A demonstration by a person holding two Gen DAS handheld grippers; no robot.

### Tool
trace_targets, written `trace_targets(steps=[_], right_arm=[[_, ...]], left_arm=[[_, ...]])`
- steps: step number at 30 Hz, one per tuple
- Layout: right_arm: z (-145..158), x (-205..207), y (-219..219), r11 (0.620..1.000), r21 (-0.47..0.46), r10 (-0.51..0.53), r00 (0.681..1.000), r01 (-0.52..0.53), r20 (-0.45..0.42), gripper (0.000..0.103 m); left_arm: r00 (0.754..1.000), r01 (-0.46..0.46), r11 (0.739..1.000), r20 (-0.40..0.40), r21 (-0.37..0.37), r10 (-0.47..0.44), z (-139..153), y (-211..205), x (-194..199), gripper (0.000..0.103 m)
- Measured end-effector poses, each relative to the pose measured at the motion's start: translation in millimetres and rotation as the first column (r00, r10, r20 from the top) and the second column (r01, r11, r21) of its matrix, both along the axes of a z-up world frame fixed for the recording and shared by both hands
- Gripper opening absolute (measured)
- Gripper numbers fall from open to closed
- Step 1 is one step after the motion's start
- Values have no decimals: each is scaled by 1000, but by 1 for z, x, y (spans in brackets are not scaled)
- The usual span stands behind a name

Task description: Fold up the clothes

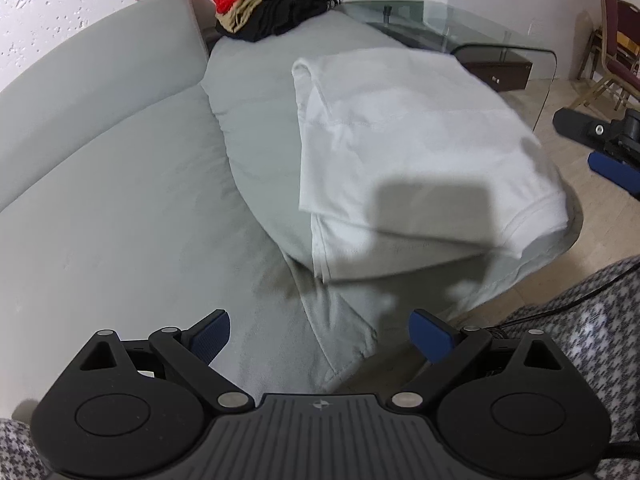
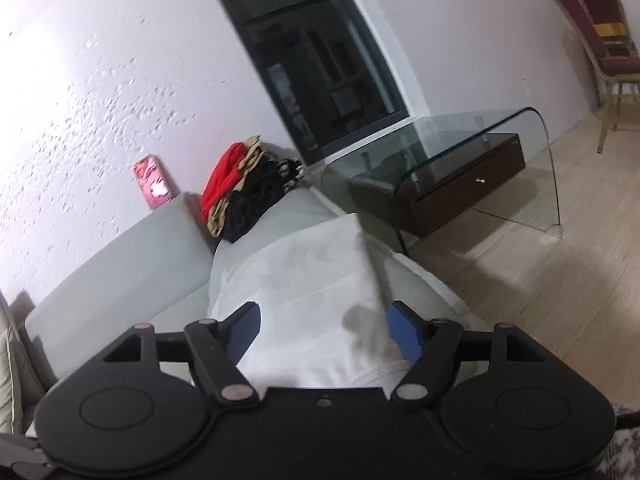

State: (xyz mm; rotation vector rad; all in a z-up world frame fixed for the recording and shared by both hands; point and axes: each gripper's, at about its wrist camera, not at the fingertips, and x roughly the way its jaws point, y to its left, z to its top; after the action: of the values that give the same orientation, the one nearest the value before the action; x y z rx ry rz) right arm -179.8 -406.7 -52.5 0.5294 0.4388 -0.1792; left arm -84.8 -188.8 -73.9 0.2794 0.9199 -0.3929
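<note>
A white garment (image 1: pixel 408 152) lies folded on the grey sofa seat cushion (image 1: pixel 256 128), its hem toward the sofa's front edge. It also shows in the right wrist view (image 2: pixel 304 288). My left gripper (image 1: pixel 320 340) is open and empty, held above the cushion, short of the garment. My right gripper (image 2: pixel 324 330) is open and empty, hovering over the near part of the white garment. The right gripper also shows at the right edge of the left wrist view (image 1: pixel 600 140), beside the sofa.
A pile of red, tan and black clothes (image 1: pixel 276 0) sits at the sofa's far end (image 2: pixel 244 192). A glass side table (image 2: pixel 472 176) with a dark drawer stands beyond. Chairs (image 2: pixel 600 52) stand by the wall. A pink phone (image 2: pixel 154 184) leans on the sofa back.
</note>
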Motion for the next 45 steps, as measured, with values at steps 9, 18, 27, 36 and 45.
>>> trace_targets(steps=[9, 18, 27, 36, 45], right_arm=[[92, 0, 19, 993, -54, 93, 977, -106, -194, 101], [153, -7, 43, 962, -176, 121, 902, -209, -414, 103], [168, -21, 49, 940, -248, 92, 871, -236, -483, 103], [143, -12, 37, 949, -220, 94, 869, -225, -486, 103], [130, -2, 36, 942, -234, 94, 861, -239, -500, 103]], left_arm=[[999, -29, 997, -27, -69, 27, 56, 10, -1, 102], [1000, 17, 996, -15, -85, -18, 107, 3, -19, 102], [996, 87, 991, -8, -101, -88, 118, -18, -42, 102], [996, 26, 997, -81, -77, -33, 92, -24, -26, 102], [994, 12, 997, -107, -74, -20, 84, -27, -15, 102]])
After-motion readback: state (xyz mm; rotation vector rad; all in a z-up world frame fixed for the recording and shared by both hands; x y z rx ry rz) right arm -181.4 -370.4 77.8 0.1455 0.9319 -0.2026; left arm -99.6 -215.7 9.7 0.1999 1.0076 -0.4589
